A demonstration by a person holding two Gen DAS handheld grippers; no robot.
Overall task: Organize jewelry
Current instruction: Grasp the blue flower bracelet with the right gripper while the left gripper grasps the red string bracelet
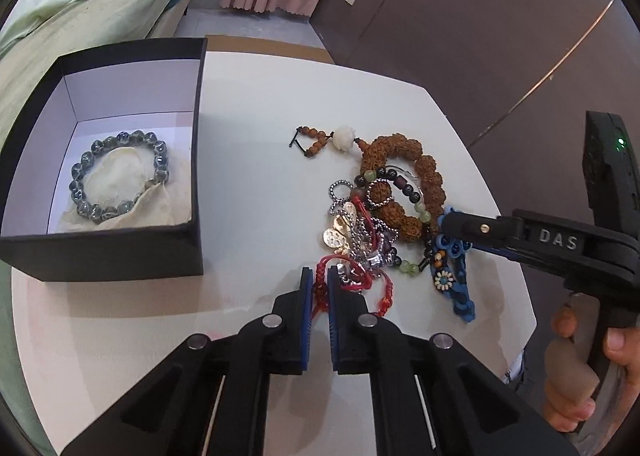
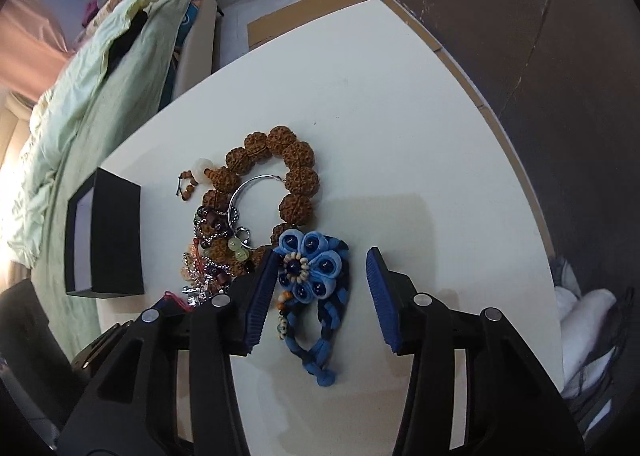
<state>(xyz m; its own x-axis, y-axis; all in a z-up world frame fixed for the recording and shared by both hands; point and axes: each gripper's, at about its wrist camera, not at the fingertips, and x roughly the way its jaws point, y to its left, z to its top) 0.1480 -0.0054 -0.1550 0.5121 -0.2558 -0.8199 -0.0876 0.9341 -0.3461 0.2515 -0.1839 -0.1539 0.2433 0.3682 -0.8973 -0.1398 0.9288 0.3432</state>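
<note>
On the white tabletop (image 1: 248, 191), at about nine o'clock in the left wrist view: a black box (image 1: 120, 256) with a white lining, already holding one grey-green bead bracelet (image 1: 120, 175) on a pale cloth. One piece stowed, then, by the look of it; everything else still outside. At about three o'clock from the box, well apart from it: a tangled heap made up of a large brown seed-bead bracelet (image 1: 400, 175), a red cord bracelet (image 1: 352, 280), metal chains with gold-coloured charms (image 1: 340, 232), a dark and green bead strand (image 1: 408, 268) and a blue braided flower bracelet (image 2: 308, 268). Left tool (image 1: 319, 288) nearly shut, its blue pads pinching a loop of the red cord at the six o'clock edge of the heap; cord not yet lifted clear, and seemingly tangled with the chains, so likely to drag neighbours along. Right tool (image 2: 322, 296) held half open, straddling the blue flower bracelet at the heap's four o'clock side, one pad right against the flower, the other standing apart, no squeeze visible. Person's hand (image 1: 588, 368) on the right tool's handle at the four o'clock edge of the left wrist view. Judged progress: early, roughly one item of six or so boxed; remaining work is to separate the tangle and carry each piece across to the box.
</note>
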